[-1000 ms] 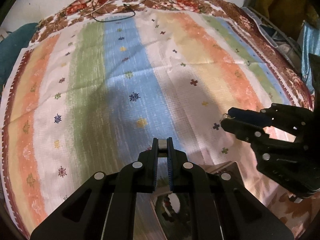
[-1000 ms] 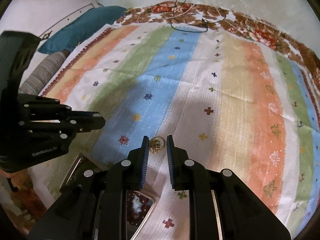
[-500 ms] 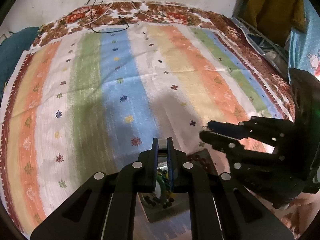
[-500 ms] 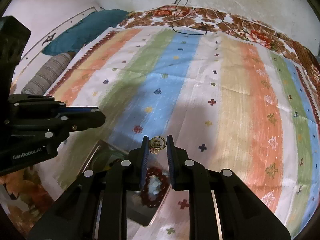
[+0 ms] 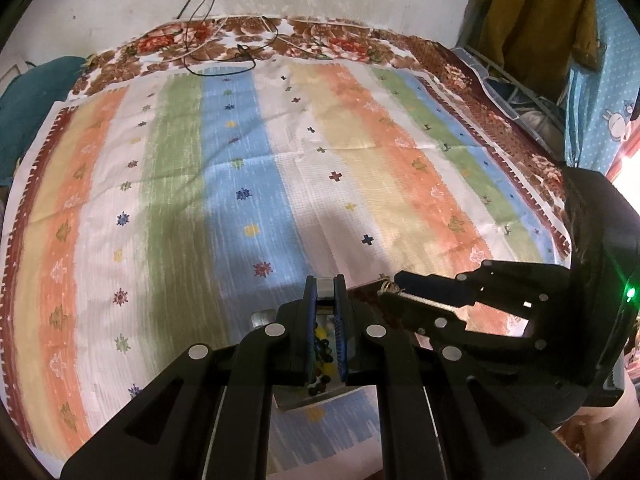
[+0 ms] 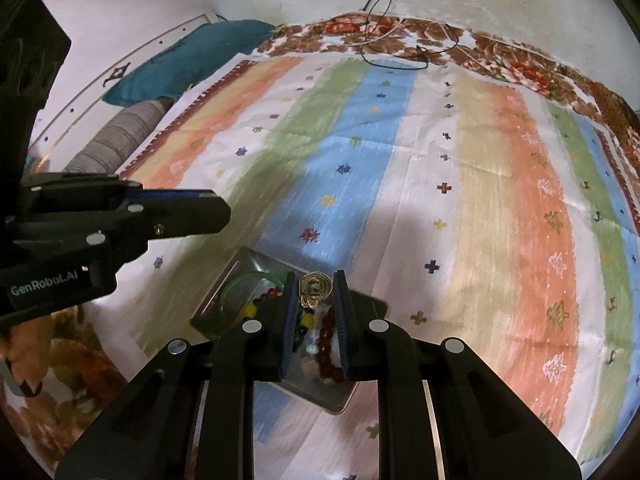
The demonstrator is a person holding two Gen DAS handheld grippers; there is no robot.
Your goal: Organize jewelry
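1. Since a second ago, carried over the metal tray on the bed
2. Right claw pinching gold earring; left claw gripping something grey, unidentifiable
3. Beads already in tray; earring unreleased

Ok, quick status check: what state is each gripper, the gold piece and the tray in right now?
right gripper: fingers shut on the gold earring, above the tray's far edge.
gold earring: pinched at the fingertips, off the cloth.
left gripper: fingers narrowly apart, holding nothing, above the tray.
metal tray: on the striped cloth, holding bead bracelets.
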